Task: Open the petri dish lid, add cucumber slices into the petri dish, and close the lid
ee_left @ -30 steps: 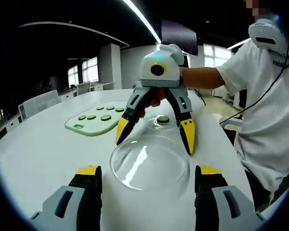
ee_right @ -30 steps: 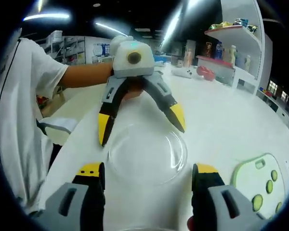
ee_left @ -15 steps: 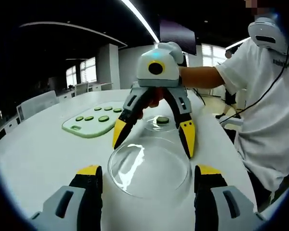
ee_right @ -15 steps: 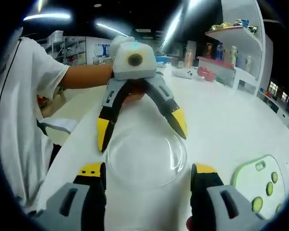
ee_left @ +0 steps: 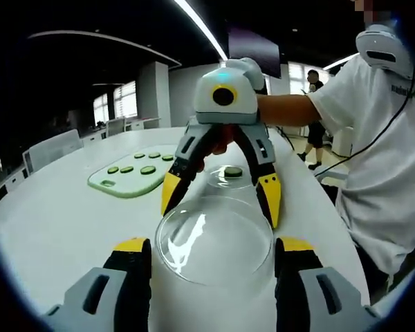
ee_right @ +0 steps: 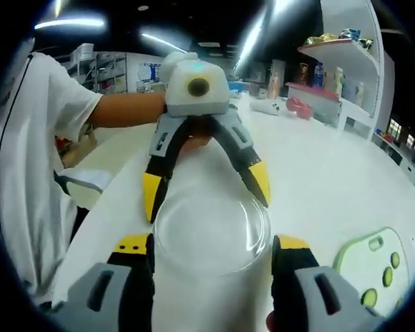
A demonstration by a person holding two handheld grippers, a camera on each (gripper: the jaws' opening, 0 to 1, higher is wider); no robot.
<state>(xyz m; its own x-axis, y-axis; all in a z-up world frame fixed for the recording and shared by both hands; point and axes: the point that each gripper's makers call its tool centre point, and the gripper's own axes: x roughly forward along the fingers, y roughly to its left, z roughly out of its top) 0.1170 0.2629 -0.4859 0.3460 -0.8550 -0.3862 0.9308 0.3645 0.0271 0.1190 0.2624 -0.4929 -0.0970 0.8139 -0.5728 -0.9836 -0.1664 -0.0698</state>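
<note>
You hold two grippers facing each other over a white worktop (ee_left: 62, 221), with the clear petri dish lid (ee_left: 214, 238) between them. In the left gripper view, your left gripper (ee_left: 211, 259) has its fingers spread, one on each side of the lid's near edge; whether they touch the glass I cannot tell. Your right gripper (ee_left: 221, 197) reaches in from the far side, its yellow-tipped fingers likewise spread around the lid's far edge.

Likely risk: the lid is smooth and round, and neither pair of fingers is clearly clamped on it. If one gripper lets go before the other has closed, the lid could slip or tip and drop onto the worktop.

The left gripper view also shows the petri dish base (ee_left: 229, 176) beyond the lid, holding a cucumber slice (ee_left: 233, 171), and a pale green cutting board (ee_left: 128, 181) carrying more slices. The right gripper view shows the lid (ee_right: 211, 225) from the opposite side, a corner of the board (ee_right: 373, 266), and shelving (ee_right: 346, 76) behind.
</note>
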